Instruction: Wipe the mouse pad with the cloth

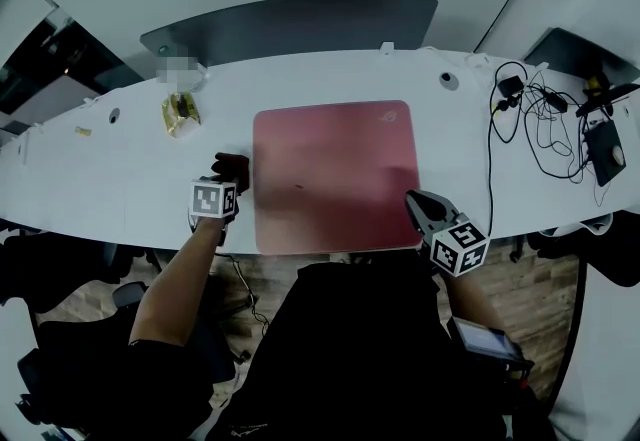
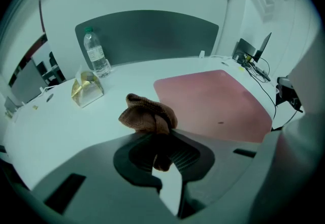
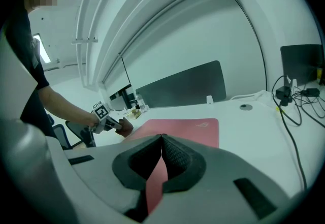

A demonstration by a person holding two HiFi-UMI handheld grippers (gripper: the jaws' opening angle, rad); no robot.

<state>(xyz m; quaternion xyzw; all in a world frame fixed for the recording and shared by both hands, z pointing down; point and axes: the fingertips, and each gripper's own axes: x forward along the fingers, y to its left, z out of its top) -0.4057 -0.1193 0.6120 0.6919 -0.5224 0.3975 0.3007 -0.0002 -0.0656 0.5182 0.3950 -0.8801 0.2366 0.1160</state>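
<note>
Pads: one red rectangular mouse pad (image 1: 335, 174), flat on the white desk (image 1: 110, 179).
Cloths: one crumpled brown cloth (image 2: 148, 116), just left of the pad, its lower end lost in shadow.
Left gripper (image 2: 161, 136): clamped on the cloth.
Right gripper (image 3: 161, 139): jaws together, empty, at the pad's near-right corner.

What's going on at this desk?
A person works with two handheld grippers. The left gripper is shut on a brown cloth, over the white table just left of the red mouse pad. The right gripper, jaws together and empty, sits at the pad's near right corner. The cloth is not on the pad yet.
</note>
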